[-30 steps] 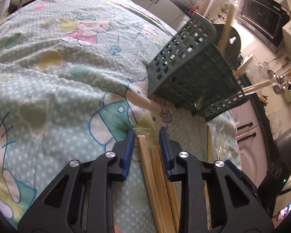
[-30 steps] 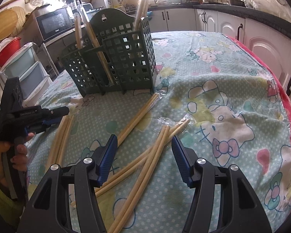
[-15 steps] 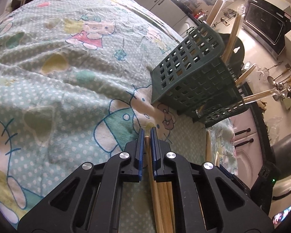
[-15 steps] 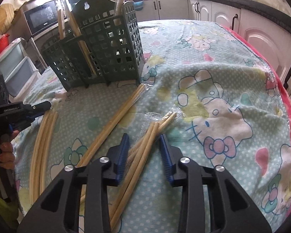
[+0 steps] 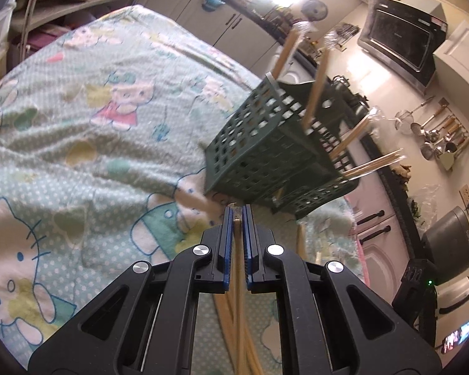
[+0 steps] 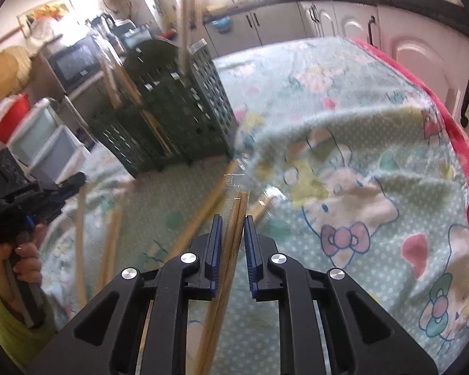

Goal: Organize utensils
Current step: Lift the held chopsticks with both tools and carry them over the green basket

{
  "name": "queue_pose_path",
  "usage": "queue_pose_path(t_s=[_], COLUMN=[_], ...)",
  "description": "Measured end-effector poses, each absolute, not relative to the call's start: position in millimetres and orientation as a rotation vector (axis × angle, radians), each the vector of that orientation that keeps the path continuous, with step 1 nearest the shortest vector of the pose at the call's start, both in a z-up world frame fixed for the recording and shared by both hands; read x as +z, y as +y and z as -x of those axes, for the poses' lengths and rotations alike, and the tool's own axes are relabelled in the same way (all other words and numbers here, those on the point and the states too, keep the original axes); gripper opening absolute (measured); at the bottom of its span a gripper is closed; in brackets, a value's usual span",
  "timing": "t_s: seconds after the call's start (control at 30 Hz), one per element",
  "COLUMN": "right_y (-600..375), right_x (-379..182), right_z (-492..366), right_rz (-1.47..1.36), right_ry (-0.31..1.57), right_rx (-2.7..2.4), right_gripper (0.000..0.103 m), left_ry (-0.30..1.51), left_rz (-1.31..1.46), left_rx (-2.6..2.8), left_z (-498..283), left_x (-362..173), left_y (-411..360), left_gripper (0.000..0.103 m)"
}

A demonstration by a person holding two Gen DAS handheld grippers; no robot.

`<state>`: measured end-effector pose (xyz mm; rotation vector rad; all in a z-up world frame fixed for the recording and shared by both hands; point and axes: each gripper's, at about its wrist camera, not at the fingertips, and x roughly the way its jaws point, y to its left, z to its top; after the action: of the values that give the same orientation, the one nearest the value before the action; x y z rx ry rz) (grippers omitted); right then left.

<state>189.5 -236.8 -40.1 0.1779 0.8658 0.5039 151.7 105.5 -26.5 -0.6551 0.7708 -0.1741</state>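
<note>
We see the green basket point(image 5: 275, 143) at 12 o'clock of both grippers. Left gripper point(image 5: 238, 215) is clamped on one chopstick point(image 5: 237, 268). Right gripper point(image 6: 231, 222) is closing, wrapped chopstick pair point(image 6: 233, 243) between its pads; contact is blurred, hard to tell.

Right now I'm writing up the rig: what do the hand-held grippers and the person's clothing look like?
Each hand-held gripper is black plastic with triangular cut-outs, silver round bolts and ridged blue finger pads. The person's sleeve is yellow-green.

Window glare, motion blur, fisheye.
</note>
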Motion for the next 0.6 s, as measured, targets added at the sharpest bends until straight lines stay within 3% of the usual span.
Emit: queue_pose_path(t_s=[0.6], right_y=[-220.5], right_x=[42.3], right_z=[-168.2], right_rz=[-0.161], right_ry=[0.649], right_rx=[0.635], right_gripper=[0.006], left_ry=[0.642], left_rz=[0.591], left_rx=[-0.255], left_z=[-139.8], left_x=[32.1], left_y=[85.6], left_gripper=[0.003])
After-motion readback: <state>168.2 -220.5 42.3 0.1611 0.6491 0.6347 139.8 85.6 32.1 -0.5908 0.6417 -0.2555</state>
